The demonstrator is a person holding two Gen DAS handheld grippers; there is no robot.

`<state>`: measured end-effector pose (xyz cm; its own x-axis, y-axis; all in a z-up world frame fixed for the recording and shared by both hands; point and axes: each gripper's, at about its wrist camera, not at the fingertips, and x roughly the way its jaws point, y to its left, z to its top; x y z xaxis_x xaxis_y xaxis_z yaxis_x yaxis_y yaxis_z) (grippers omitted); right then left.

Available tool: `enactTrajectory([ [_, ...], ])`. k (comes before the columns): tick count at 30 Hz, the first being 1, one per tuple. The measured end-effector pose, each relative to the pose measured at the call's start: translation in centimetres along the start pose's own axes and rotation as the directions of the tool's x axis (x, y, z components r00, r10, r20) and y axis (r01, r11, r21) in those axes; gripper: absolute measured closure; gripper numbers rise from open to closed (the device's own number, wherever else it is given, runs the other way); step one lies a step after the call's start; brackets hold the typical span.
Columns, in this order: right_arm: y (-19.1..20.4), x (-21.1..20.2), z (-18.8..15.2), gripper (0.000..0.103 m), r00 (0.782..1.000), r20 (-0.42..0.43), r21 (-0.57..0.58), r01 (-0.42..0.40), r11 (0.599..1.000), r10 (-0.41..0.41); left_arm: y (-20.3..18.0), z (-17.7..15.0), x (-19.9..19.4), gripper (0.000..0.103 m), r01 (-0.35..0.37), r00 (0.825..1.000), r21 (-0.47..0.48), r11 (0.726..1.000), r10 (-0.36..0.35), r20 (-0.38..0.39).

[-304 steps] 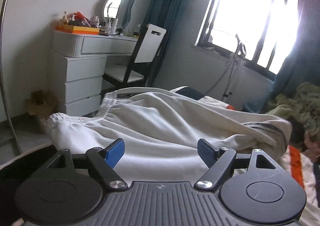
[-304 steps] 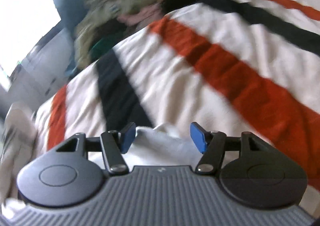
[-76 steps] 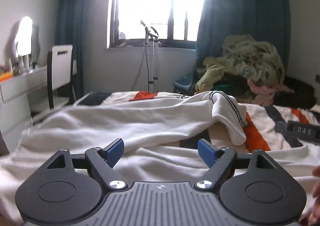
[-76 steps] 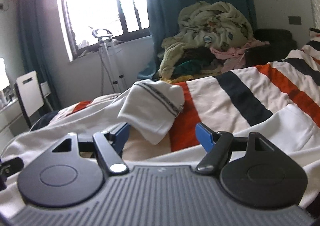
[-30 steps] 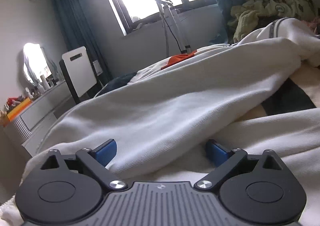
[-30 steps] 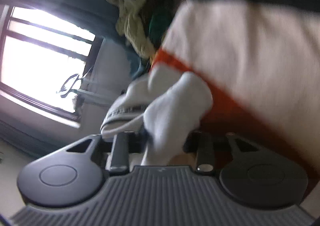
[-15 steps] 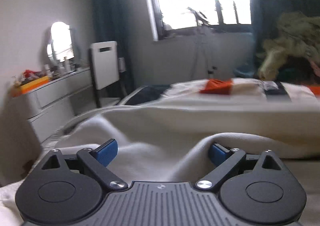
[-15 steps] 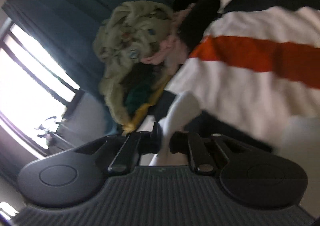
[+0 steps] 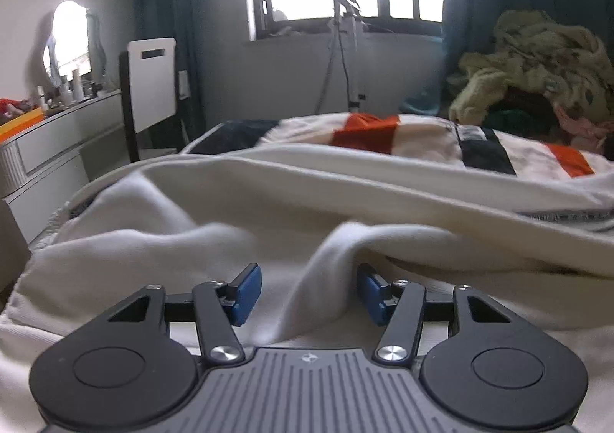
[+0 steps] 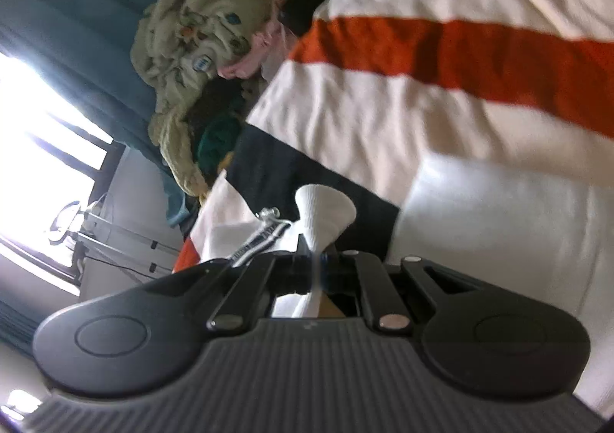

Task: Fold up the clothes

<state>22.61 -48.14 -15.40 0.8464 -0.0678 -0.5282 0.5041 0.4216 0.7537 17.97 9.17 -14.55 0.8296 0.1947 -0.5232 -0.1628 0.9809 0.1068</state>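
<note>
White trousers (image 9: 268, 203) with a dark striped side band lie spread over the striped bed. My left gripper (image 9: 309, 293) is open, its blue pads on either side of a raised fold of the white cloth (image 9: 322, 279), not closed on it. My right gripper (image 10: 316, 262) is shut on a bunched end of the white trousers (image 10: 324, 208), with the striped band and a drawstring (image 10: 268, 218) beside it. More white cloth (image 10: 499, 226) lies to the right in the right wrist view.
The bed cover (image 9: 364, 132) has orange, black and cream stripes. A heap of clothes and a blanket (image 9: 537, 61) is piled at the far right by the curtain. A chair (image 9: 151, 80), a white dresser (image 9: 50, 149) and a stand by the window (image 9: 345, 41) stand beyond the bed.
My left gripper's pads have come closer together around a fold of the trousers. My right gripper stays shut on the trouser end and has carried it over the bed.
</note>
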Motion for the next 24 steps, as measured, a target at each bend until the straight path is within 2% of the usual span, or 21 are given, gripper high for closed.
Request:
enactTrajectory([
  [3, -0.9, 0.5, 0.0, 0.095, 1.000, -0.026, 0.039, 0.007, 0.999, -0.006, -0.6, -0.4, 0.3, 0.048, 0.007, 1.000, 0.030, 1.000, -0.007, 0.020],
  [7, -0.7, 1.7, 0.2, 0.095, 0.999, -0.035, 0.064, 0.027, 0.998, -0.024, -0.4, 0.1, 0.3, 0.091, 0.024, 0.997, -0.004, 1.000, -0.024, 0.067],
  [10, 0.9, 3.8, 1.4, 0.095, 0.996, -0.052, 0.103, 0.074, 0.992, -0.069, 0.9, 0.9, 0.4, 0.094, 0.079, 0.994, -0.109, 0.991, -0.070, 0.085],
  [13, 7.6, 7.3, 4.3, 0.096, 0.977, -0.051, -0.089, 0.200, 0.976, -0.205, 1.9, 1.6, 0.6, 0.096, 0.129, 0.990, -0.195, 0.972, -0.115, 0.081],
  [15, 12.1, 9.2, 5.5, 0.097, 0.977, -0.065, -0.093, 0.198, 0.976, -0.204, 2.7, 2.1, 0.7, 0.096, 0.163, 0.986, -0.234, 0.959, -0.148, 0.081],
  [16, 14.7, 9.7, 6.0, 0.097, 0.982, -0.050, -0.116, 0.174, 0.978, -0.181, 3.1, 2.3, 0.7, 0.096, 0.180, 0.983, -0.253, 0.950, -0.164, 0.083],
  [18, 19.3, 7.5, 6.3, 0.097, 0.997, 0.076, -0.186, 0.041, 0.982, -0.027, 3.8, 2.7, 0.2, 0.096, 0.219, 0.975, -0.282, 0.934, -0.198, 0.101],
  [20, 22.3, 4.8, 6.2, 0.097, 0.973, 0.194, -0.262, -0.068, 0.963, 0.121, 4.0, 3.1, -0.8, 0.096, 0.248, 0.966, -0.254, 0.935, -0.219, 0.137],
  [24, 20.9, 0.7, 4.1, 0.097, 0.919, 0.323, -0.380, -0.091, 0.920, 0.224, 4.4, 3.3, -1.5, 0.096, 0.280, 0.957, -0.228, 0.933, -0.254, 0.136],
])
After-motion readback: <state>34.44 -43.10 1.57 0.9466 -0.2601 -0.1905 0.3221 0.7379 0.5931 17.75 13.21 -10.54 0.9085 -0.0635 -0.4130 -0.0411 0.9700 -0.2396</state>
